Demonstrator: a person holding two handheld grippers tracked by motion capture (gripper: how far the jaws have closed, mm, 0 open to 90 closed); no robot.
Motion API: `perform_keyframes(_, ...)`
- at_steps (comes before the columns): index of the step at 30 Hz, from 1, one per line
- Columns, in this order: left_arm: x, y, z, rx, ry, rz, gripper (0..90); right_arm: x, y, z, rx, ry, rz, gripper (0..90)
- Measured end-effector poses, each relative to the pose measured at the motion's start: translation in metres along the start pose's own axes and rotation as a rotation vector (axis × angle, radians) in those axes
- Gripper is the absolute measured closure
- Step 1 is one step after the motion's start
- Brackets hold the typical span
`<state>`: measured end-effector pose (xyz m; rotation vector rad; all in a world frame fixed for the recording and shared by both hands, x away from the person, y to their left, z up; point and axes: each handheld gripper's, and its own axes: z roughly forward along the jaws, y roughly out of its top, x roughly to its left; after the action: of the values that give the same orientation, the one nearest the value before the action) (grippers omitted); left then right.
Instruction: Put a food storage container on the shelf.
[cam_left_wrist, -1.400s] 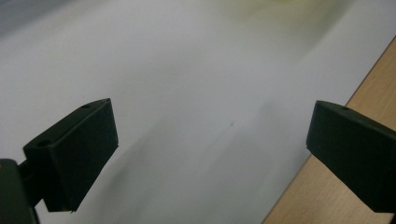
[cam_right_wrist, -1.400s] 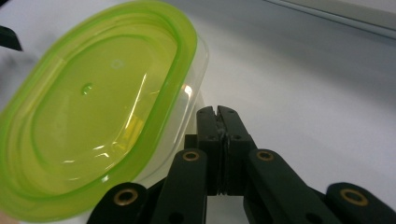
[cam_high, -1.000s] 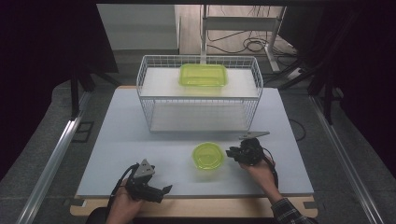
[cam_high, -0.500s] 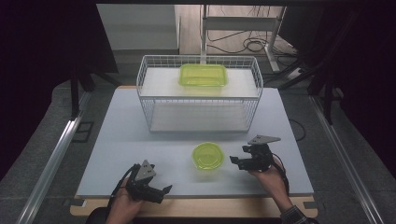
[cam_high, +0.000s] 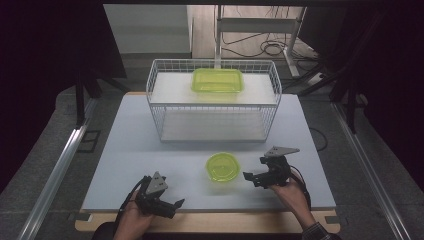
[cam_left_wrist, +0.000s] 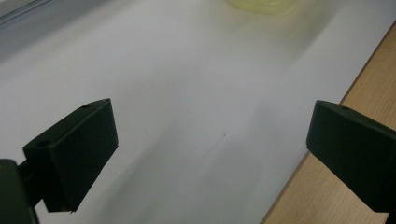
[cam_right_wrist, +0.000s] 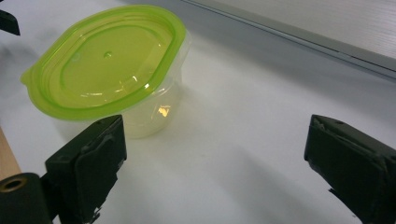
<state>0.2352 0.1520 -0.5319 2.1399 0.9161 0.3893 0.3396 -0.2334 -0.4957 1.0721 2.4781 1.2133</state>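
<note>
Round container (cam_high: 223, 167): clear tub, lime-green lid, upright on table (cam_high: 130, 145). Right gripper (cam_high: 254, 178): jaws just opened wide, drawn back from container since earlier. Left gripper (cam_high: 172, 206): jaws open, empty.

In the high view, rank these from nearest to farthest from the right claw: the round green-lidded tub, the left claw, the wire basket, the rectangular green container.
From the right claw:
1. Round green-lidded tub, just to its left.
2. Left claw, near the table's front edge.
3. Wire basket, mid-table.
4. Rectangular green container, on the basket's far top shelf.

Dim, dark surroundings — soft shadows, slight blur in gripper views.
</note>
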Motion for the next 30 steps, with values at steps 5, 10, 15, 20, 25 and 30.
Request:
perform_keyframes(5, -0.001, 0.000, 0.001, 0.006, 0.002, 0.004, 2.0, 0.004, 0.011, -0.002, 0.000, 0.041, 0.036, 4.1)
perform_keyframes(10, -0.001, 0.000, 0.002, 0.015, 0.005, 0.012, 2.0, 0.006, 0.025, -0.002, -0.014, 0.073, 0.085, 11.6)
perform_keyframes(15, -0.001, 0.000, 0.002, 0.021, 0.007, 0.015, 2.0, 0.004, 0.033, 0.011, 0.005, 0.105, 0.148, 29.2)
perform_keyframes(20, -0.002, 0.000, 0.003, 0.031, 0.009, 0.020, 2.0, -0.005, 0.036, 0.024, 0.033, 0.168, 0.223, 43.2)
perform_keyframes(25, -0.002, -0.001, 0.004, 0.040, 0.012, 0.026, 2.0, -0.010, 0.038, 0.034, 0.047, 0.219, 0.286, 53.0)
perform_keyframes(30, -0.002, -0.001, 0.004, 0.040, 0.011, 0.026, 2.0, -0.012, 0.039, 0.038, 0.073, 0.245, 0.320, 68.4)
